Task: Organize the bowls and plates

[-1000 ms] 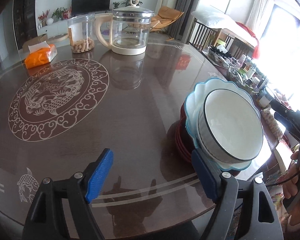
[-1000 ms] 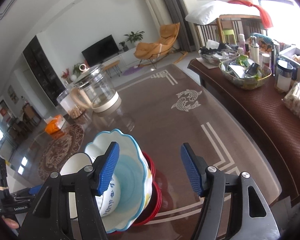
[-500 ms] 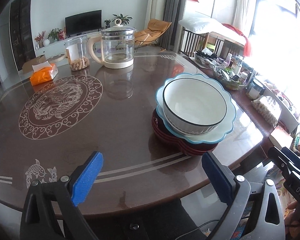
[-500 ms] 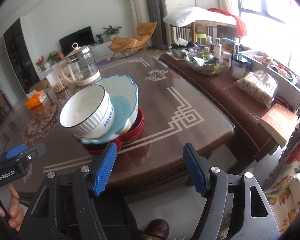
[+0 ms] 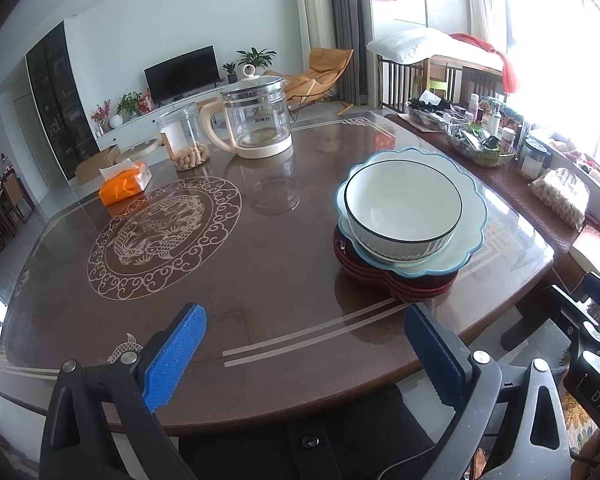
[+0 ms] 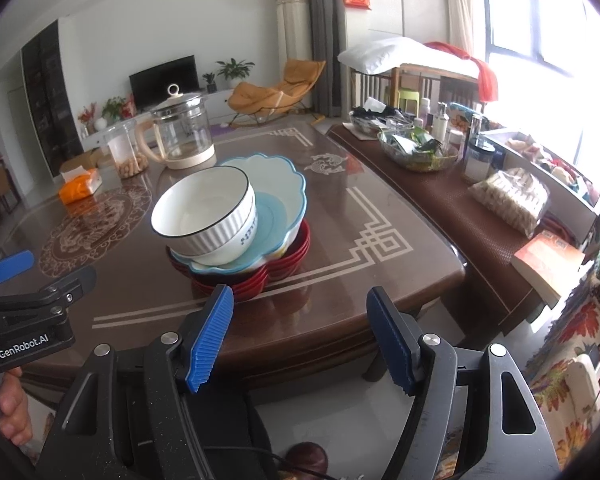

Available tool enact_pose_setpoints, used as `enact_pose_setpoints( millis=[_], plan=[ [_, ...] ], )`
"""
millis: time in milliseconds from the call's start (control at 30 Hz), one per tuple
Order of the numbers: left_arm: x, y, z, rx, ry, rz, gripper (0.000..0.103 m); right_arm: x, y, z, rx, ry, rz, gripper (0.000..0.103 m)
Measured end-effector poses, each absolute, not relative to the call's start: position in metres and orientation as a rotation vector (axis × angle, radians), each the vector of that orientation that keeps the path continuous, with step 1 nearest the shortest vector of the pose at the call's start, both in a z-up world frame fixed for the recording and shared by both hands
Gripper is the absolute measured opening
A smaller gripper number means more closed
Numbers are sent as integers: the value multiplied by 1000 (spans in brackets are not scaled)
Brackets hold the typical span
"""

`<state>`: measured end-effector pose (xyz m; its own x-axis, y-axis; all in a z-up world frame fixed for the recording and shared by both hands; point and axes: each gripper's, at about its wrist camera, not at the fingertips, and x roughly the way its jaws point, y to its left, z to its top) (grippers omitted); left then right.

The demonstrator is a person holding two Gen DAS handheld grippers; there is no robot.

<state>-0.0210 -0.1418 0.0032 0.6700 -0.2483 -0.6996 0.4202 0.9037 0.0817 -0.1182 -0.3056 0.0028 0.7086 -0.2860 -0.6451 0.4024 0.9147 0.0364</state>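
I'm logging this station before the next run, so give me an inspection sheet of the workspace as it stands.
Surface: dark glossy table with pale dragon and line inlays.
Job's things: white bowl tilted inside a second white bowl, on a scalloped blue plate, on stacked red plates, near the table's front edge.
Clutter: glass kettle, jar of peanuts, orange tissue pack.
Grippers: left tongs and right tongs both open, empty, short of the stack; the left's jaws have just been opening.
Cables: thin black cable under the right tongs.
Surroundings: crowded side bench, television, orange chair.
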Motion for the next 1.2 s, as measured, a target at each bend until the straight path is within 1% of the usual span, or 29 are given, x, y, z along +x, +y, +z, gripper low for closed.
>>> enact_pose_setpoints(
  millis=[233, 500, 567, 667, 1200],
  plan=[
    [-27, -144, 3, 246, 746, -395, 99, -121, -300, 6, 159, 672, -385, 73],
    [-23, -137, -3, 212, 853, -390, 99, -124, -292, 14, 139, 653, -384, 73],
    [-24, -135, -3, 215, 845, -388, 99, -126, -290, 16, 135, 655, -381, 73],
    [-28, -133, 0, 214, 829, -391, 99, -126, -287, 17, 130, 660, -378, 78],
    [-25, -139, -7, 212, 862, -407, 99, -126, -288, 10, 147, 680, -381, 78]
  ],
)
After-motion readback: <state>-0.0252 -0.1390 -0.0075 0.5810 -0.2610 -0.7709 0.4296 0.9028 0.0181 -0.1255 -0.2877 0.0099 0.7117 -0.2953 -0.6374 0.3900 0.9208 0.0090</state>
